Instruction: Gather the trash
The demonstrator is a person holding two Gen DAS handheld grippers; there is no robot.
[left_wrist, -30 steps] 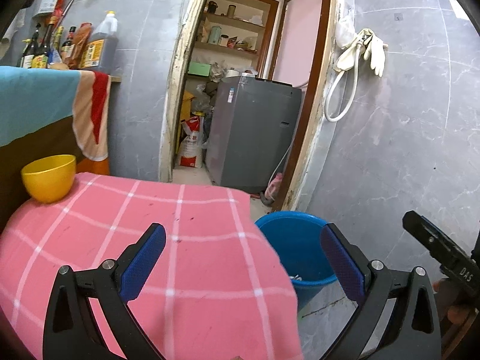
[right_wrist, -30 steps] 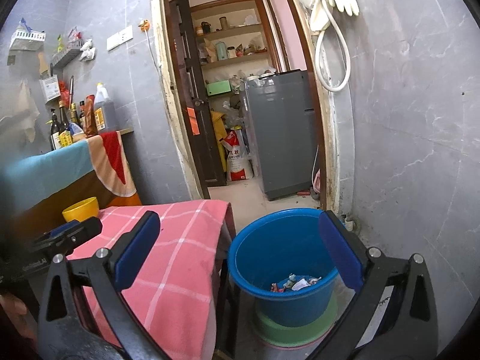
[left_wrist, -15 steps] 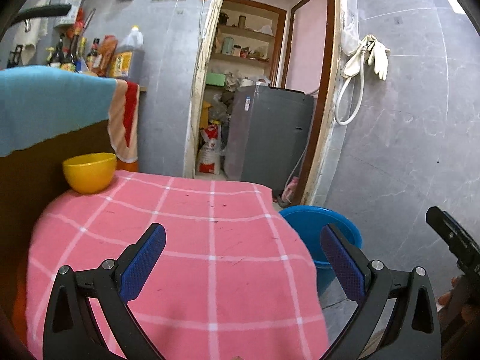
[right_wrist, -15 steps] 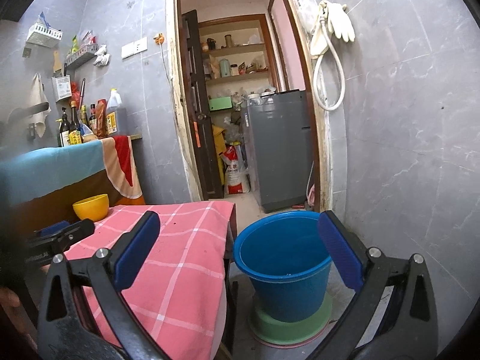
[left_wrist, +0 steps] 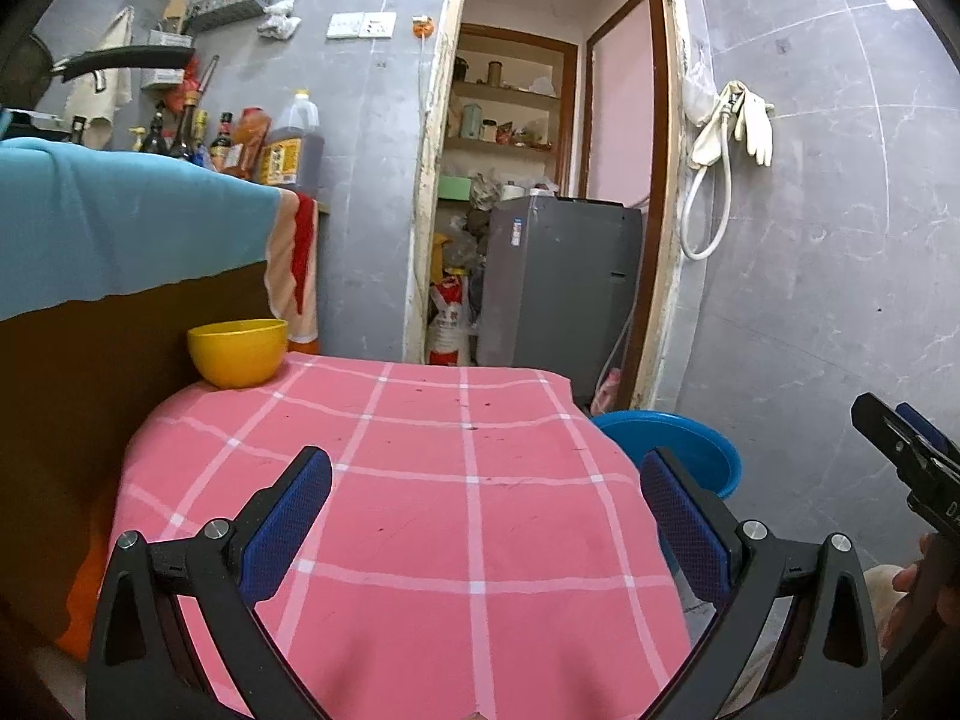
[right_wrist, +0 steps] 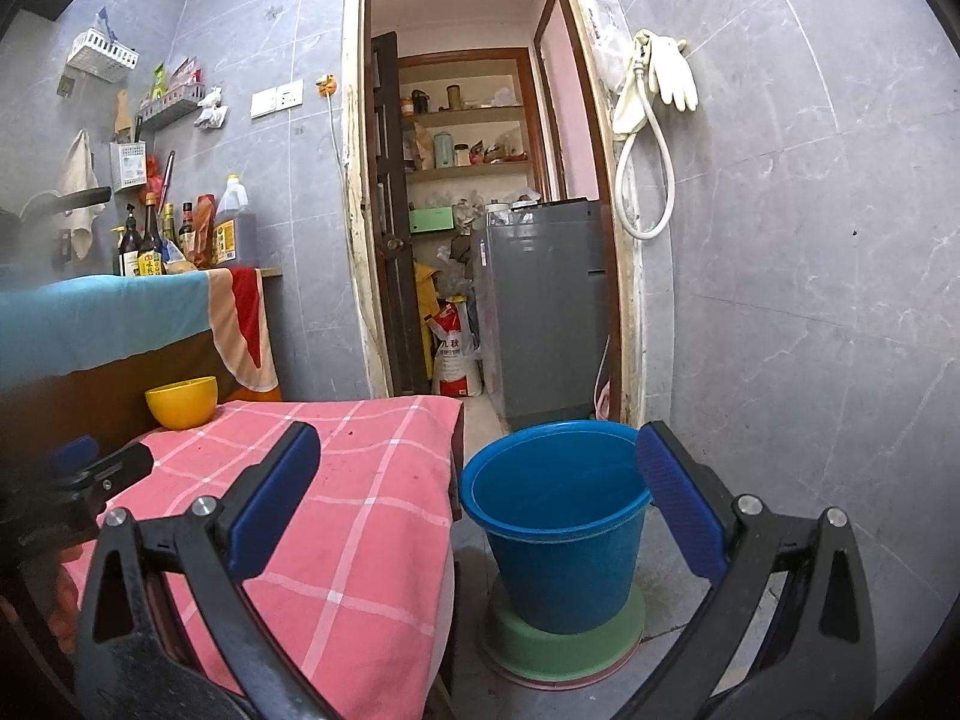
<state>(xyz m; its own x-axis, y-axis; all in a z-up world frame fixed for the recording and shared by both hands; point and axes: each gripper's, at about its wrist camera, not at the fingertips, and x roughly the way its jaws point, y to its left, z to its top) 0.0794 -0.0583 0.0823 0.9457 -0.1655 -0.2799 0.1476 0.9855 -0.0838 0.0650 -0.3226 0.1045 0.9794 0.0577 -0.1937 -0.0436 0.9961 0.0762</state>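
Note:
A blue bucket (right_wrist: 558, 516) stands on a green base on the floor, right of a small table under a pink checked cloth (left_wrist: 414, 480). Its rim also shows in the left wrist view (left_wrist: 678, 438). Its inside is hidden from both views. My left gripper (left_wrist: 480, 516) is open and empty, held above the near part of the pink cloth. My right gripper (right_wrist: 474, 498) is open and empty, held back from the bucket and the table's right edge. I see no trash on the cloth.
A yellow bowl (left_wrist: 237, 351) sits at the table's far left corner. A counter under a teal cloth (left_wrist: 120, 222) with bottles stands left. An open doorway behind leads to a grey washing machine (right_wrist: 546, 312). A grey tiled wall (right_wrist: 810, 300) closes the right side.
Both grippers have pulled back and risen, both open throughout. The bucket looks farther off and its inside with the trash is no longer visible. More of the pink cloth shows.

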